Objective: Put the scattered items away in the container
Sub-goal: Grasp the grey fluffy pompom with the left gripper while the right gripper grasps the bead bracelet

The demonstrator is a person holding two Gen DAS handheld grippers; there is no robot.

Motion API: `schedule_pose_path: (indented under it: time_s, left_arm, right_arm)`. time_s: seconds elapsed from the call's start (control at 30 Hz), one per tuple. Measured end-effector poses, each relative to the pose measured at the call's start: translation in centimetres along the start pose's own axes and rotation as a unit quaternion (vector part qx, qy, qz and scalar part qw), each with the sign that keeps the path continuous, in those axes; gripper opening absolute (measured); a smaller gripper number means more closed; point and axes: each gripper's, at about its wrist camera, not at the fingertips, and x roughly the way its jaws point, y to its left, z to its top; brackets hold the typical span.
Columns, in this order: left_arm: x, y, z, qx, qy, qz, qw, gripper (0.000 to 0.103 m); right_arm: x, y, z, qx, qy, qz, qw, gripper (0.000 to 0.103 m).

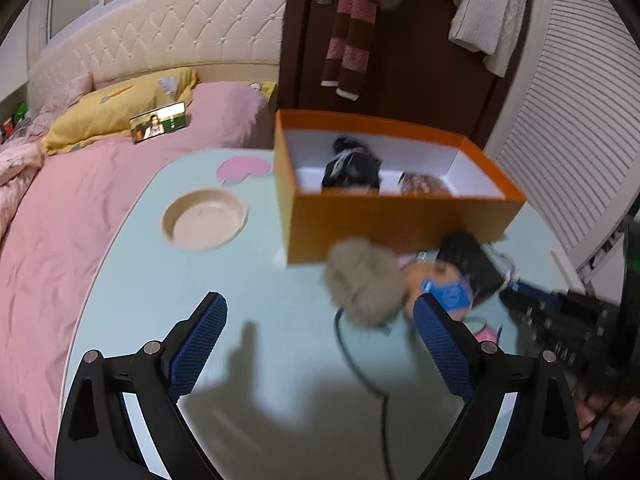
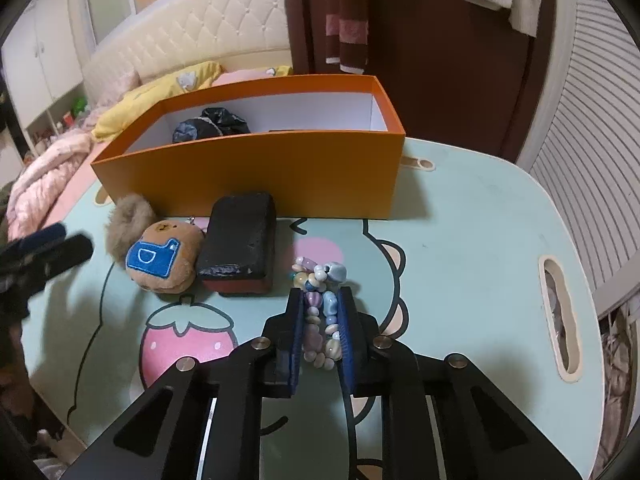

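Right gripper point(image 2: 320, 300): our jaws are clenched on the string of pastel beads point(image 2: 320, 312). We squeeze it from both sides so it will not slip when we lift.
Bead string: it sits low by the mint-green cartoon desk point(image 2: 480, 240), in front of the orange cardboard box point(image 2: 280, 176). We cannot tell if it has left the desk yet.
Left gripper point(image 1: 320, 312): our jaws are wide apart and hold nothing. It hangs over the desk, out of the right one's way.
Box: it is open on top so things can drop in. A black crumpled thing point(image 2: 218, 124) lies inside already.
Left to tidy: the brown bear plush with a blue patch point(image 2: 164, 260), a fluffy tan pom-pom point(image 2: 128, 220) touching it, and a black case with a red bottom point(image 2: 240, 248) just beside it.
In the way: the tall front wall of the box stands between the beads and the inside, so we think we must lift over it. The black case is near on the left.
Around: a round beige dish point(image 1: 204, 220) on the desk, a pink bed point(image 1: 60, 220) beside it.
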Motion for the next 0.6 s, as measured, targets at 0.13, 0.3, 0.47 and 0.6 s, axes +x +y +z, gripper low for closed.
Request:
schedule_pose_path:
  time_s: [0.13,0.3,0.47,0.6]
  left_arm:
    - [1.3,-0.4,1.8,-0.002,0.011,-0.012,0.9999,0.091]
    - [3.7,-0.1,2.6,-0.01,0.044,-0.01,0.9989,0.076]
    - [5.0,0.0,2.0,-0.01,0.068,0.006,0.9976,0.065]
    - [4.5,0.6,1.4,0.001,0.065,0.014,0.9978,0.04]
  right_arm:
    - [-0.3,-0.4,-0.3,0.007,-0.002,0.006,1.0,0.015]
    - [-0.5,-0.7,-0.3,0.012,-0.002,0.011,1.0,0.015]
    - [-0.4,-0.7,-0.3,0.01,-0.003,0.015,1.0,0.015]
    - [-0.5,-0.4,-0.4,0.008,-0.004,0.016,1.0,0.015]
